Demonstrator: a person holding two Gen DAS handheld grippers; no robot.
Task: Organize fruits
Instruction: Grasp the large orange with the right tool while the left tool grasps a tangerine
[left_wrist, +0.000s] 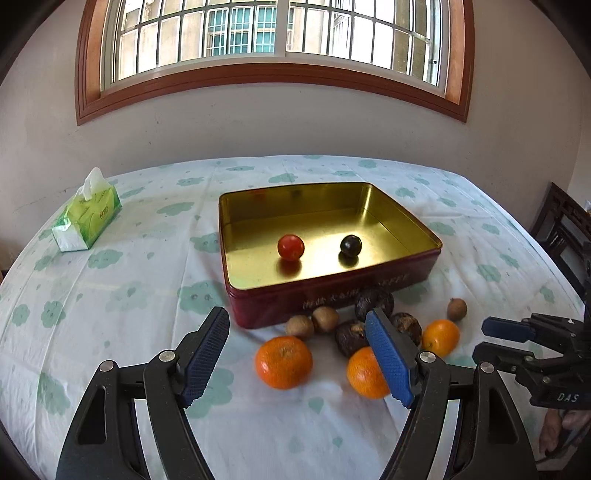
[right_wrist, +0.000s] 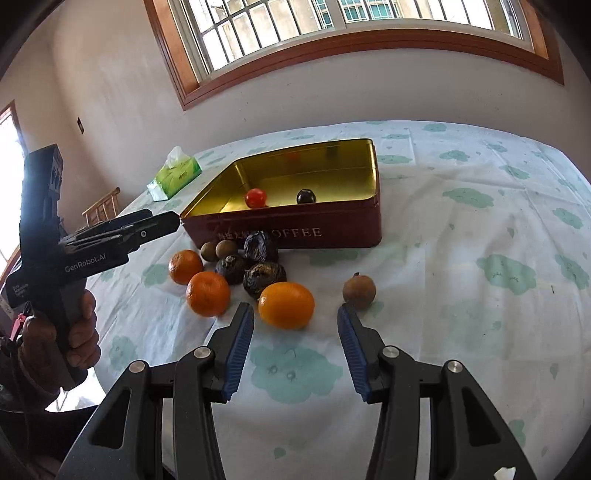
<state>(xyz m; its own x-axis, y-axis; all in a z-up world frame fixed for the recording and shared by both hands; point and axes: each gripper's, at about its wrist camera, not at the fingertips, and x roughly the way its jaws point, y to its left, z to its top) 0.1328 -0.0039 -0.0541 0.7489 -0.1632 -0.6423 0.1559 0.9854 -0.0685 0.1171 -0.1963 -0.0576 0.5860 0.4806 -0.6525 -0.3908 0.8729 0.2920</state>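
While both pairs of tongs are held above the cloth (left_wrist: 110, 280), nothing is gripped by either. The left tongs (left_wrist: 295, 354) are spread wide, with an orange (left_wrist: 283, 362) seen between the pads and a second orange (left_wrist: 365, 373) partly hidden behind the right-hand pad. The right tongs (right_wrist: 295, 347) are parted less widely and empty; a third orange (right_wrist: 286, 304) is seen just beyond their tips, and a brown fruit (right_wrist: 359, 290) lies beside it. Further on, three dark wrinkled fruits (right_wrist: 264, 277) and two small brown fruits (right_wrist: 221, 249) are clustered against the front wall of the tin (right_wrist: 332, 236); what kind they are cannot be told with confidence. Inside the tin, a red fruit (left_wrist: 290, 247) and a black fruit (left_wrist: 351, 245) are set apart on the gold floor. A tissue pack (left_wrist: 86, 218) is placed well to the left of the tin. The left tongs' handle is gripped by a hand (right_wrist: 74, 332).
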